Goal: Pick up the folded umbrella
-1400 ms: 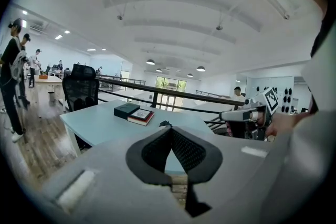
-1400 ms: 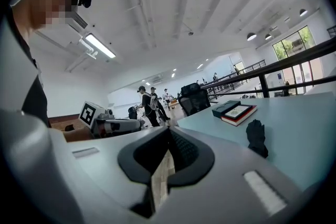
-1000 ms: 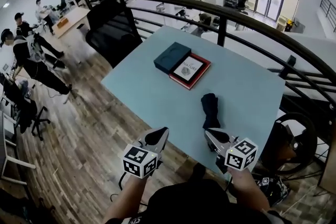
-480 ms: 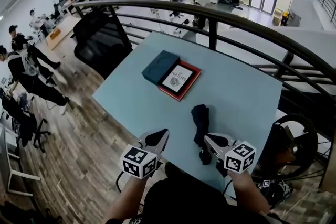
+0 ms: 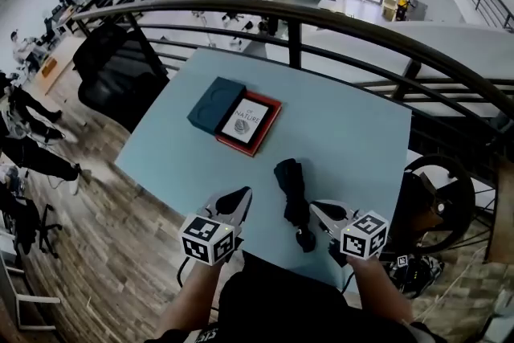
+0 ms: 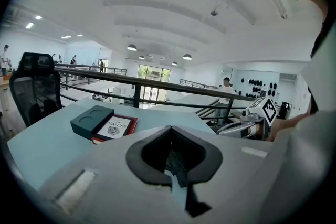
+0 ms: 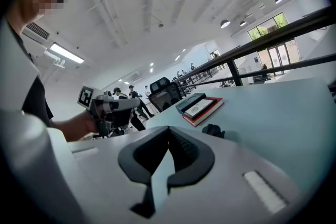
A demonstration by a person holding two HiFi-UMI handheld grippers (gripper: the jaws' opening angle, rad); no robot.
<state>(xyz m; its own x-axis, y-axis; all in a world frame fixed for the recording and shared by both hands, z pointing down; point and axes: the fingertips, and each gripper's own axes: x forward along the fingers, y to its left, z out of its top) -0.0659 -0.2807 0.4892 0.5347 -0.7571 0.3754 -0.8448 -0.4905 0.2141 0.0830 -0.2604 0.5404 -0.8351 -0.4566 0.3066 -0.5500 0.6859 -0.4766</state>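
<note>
- A pale blue table (image 5: 345,124) is standing against a dark curved railing (image 5: 337,18), above a wood-plank floor (image 5: 104,221). A black office chair (image 5: 120,68) is sitting by its far-left corner.
- A dark teal box (image 5: 215,104) is lying against a red-edged book (image 5: 250,124).
- The folded umbrella (image 5: 292,197), black, is lying near the table's near edge, between the two grippers.
- The left gripper (image 5: 241,195) is hovering over that edge, apart from the umbrella, its jaws clenched on nothing.
- The right gripper (image 5: 315,207) is pointing in just beside the umbrella's right side, its jaws likewise pressed together and empty.
</note>
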